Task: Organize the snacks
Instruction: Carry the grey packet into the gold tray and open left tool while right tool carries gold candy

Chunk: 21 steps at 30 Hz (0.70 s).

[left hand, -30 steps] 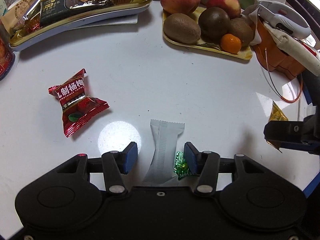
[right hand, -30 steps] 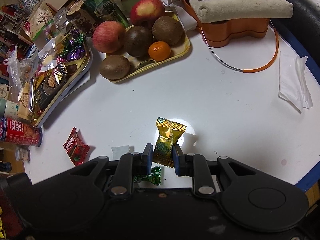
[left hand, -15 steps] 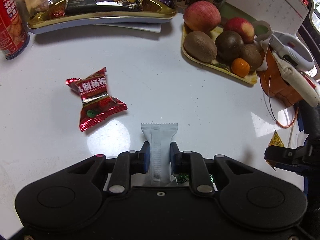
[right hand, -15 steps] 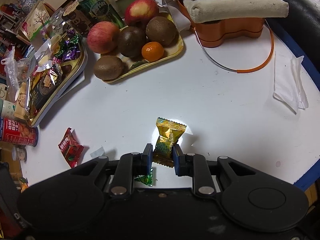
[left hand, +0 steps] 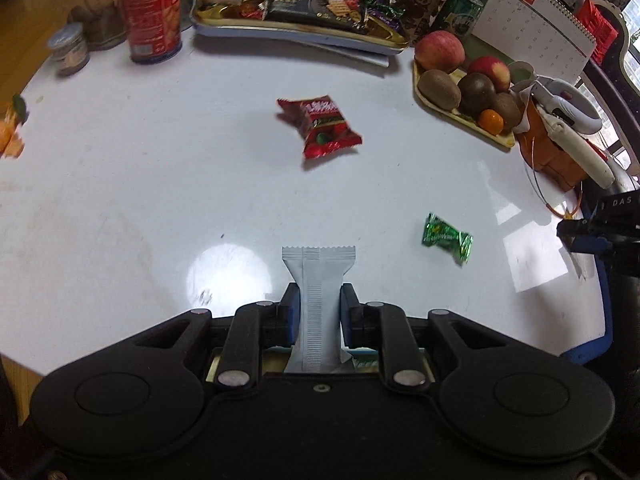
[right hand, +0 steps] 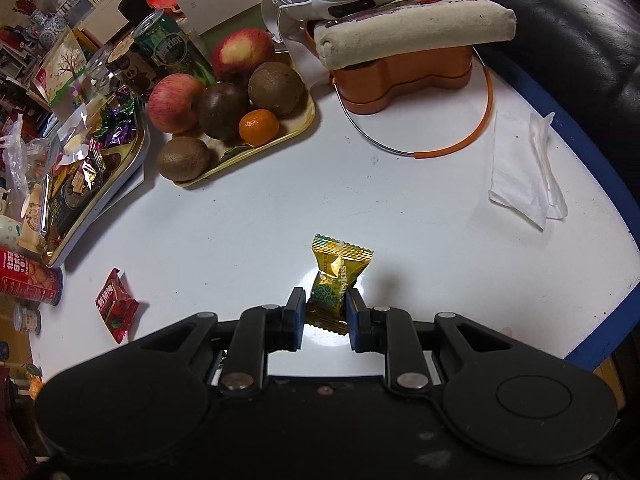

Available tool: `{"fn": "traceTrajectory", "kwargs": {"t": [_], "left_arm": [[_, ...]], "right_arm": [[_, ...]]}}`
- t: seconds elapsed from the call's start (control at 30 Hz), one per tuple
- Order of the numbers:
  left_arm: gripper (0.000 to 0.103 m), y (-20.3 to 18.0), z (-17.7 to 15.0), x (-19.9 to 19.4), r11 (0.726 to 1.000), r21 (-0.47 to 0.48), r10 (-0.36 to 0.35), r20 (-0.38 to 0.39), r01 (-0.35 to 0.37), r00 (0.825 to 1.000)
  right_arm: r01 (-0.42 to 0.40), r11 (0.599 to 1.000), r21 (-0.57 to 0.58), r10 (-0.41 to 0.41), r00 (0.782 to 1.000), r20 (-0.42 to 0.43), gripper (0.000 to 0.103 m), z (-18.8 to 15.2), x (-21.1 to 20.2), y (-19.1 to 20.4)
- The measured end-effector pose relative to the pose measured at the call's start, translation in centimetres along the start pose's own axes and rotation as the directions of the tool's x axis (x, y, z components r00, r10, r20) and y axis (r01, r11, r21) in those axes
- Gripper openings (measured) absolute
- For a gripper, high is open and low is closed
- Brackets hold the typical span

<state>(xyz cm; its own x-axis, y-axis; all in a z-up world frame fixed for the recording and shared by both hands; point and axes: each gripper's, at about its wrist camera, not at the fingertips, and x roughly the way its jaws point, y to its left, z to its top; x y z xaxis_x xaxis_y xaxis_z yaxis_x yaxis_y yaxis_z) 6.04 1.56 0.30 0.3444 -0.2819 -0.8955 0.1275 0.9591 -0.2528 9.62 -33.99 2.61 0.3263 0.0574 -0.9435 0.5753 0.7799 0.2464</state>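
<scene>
We see the left gripper (left hand: 319,312) pinching a white sachet (left hand: 319,300) above the table (left hand: 160,184). Right gripper (right hand: 327,312) clamps a gold candy (right hand: 335,276); green candy (left hand: 447,237) lies loose.

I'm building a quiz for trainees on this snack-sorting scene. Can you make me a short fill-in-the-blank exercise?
1. The left gripper is shut on a long ____ foil snack bar.
2. The right gripper clamps a ____ wrapped candy.
3. The small orange mandarin sits on the yellow fruit tray beside the ____.

Missing words: white; gold; kiwis
</scene>
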Motion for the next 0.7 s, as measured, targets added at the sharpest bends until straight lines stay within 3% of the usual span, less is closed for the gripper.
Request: {"fn": "traceTrajectory", "kwargs": {"t": [0.13, 0.27, 0.33, 0.4, 0.5, 0.7], "left_arm": [[0.027, 1.2, -2.7, -0.2, 1.0, -0.02, 0.017, -0.023, -0.017, 1.0], [0.03, 1.0, -3.7, -1.1, 0.999, 0.013, 0.031, 0.015, -0.031, 0.999], [0.05, 0.5, -4.1, -2.1, 0.998, 0.058, 0.013, 0.064, -0.017, 0.998], [0.059, 0.1, -4.3, -3.1, 0.996, 0.085, 0.011, 0.128, -0.022, 0.992], [0.06, -0.2, -4.7, -3.7, 0.994, 0.094, 0.045, 0.191, -0.064, 0.981], [0.06, -0.1, -4.9, -2.5, 0.99, 0.078, 0.103, 0.173, -0.118, 0.979]], "right_arm": [[-0.038, 0.999, 0.017, 0.038, 0.999, 0.014, 0.023, -1.8, -1.0, -1.1], [-0.103, 0.994, 0.038, 0.101, 0.994, 0.038, 0.023, -4.7, -2.1, -2.1], [-0.122, 0.992, 0.035, 0.12, 0.992, 0.047, 0.023, -6.5, -2.5, -2.5], [-0.133, 0.991, 0.017, 0.132, 0.99, 0.058, 0.023, -8.2, -2.8, -2.7], [-0.142, 0.99, -0.025, 0.144, 0.986, 0.083, 0.023, -10.7, -3.4, -2.8], [-0.206, 0.971, -0.124, 0.22, 0.968, 0.117, 0.023, -14.5, -5.1, -2.8]]}}
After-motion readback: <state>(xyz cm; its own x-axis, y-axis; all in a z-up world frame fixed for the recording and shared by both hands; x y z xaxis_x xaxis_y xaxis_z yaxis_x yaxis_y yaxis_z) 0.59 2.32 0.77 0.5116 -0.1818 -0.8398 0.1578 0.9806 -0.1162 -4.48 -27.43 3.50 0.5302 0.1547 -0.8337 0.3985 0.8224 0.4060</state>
